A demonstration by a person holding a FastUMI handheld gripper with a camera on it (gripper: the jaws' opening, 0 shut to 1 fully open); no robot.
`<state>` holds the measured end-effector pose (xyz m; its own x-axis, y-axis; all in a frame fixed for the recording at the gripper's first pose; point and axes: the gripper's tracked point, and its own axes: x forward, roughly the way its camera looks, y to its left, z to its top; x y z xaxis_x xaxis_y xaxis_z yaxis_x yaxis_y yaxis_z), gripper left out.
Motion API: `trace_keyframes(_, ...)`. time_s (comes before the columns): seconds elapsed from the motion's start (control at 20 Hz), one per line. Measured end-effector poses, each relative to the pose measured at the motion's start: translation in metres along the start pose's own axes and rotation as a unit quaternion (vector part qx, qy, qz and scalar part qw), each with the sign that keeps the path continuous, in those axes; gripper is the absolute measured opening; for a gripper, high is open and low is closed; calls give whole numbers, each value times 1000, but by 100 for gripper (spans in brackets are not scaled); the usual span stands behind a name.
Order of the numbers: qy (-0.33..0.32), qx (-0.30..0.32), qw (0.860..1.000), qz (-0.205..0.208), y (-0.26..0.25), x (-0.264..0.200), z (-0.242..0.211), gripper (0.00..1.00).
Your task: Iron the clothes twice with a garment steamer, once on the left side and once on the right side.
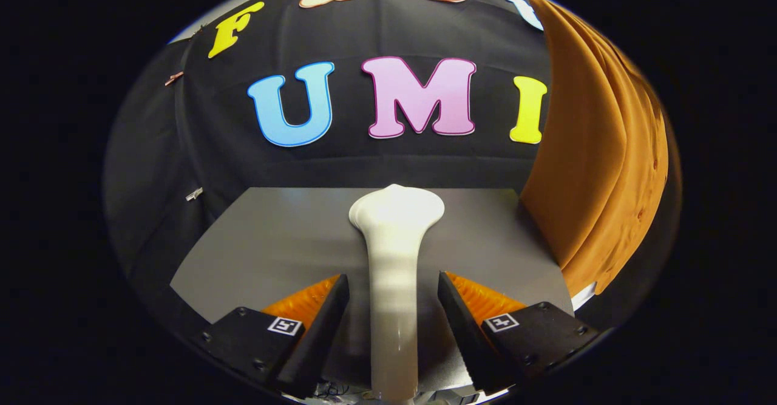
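**Steamer lined up between open jaws, grip not yet made**

The garment steamer (393,271) stands upright on the grey bench (267,241), its white handle rising between the two fingers and its flared head just beyond their tips. The gripper (393,289) is spread: a gap shows on each side of the handle, so the jaws are open and neither finger presses on it. The orange garment (601,168) hangs to the right of the bench, in front of the black booth wall, its lower edge falling past the bench's right side.

As a judgement, the main risk is the grasp itself. The handle is smooth, rounded and tapering, so a closure that lands off-centre could let it twist or slide, or tip the top-heavy steamer over. Once carried, the head could snag the loose folds of the cloth and drag them rather than glide, and one side could be missed.

No container is visible; whether the steamer's tank holds water cannot be told.
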<state>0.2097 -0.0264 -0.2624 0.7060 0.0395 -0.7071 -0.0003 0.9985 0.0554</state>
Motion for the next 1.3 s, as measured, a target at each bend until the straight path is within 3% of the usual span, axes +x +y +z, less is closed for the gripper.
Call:
trace_keyframes(0.3, 27, 4, 1000, 0, -1, 17, -7, 72)
trace_keyframes(0.55, 25, -11, 1000, 9, 2, 14, -7, 42)
trace_keyframes(1.0, -63, -28, 997, 34, 11, -41, 22, 42)
trace_keyframes(1.05, -71, -25, 997, 36, 10, -49, 24, 37)
trace_keyframes(1.3, -92, 7, 995, 33, 5, -88, 26, 37)
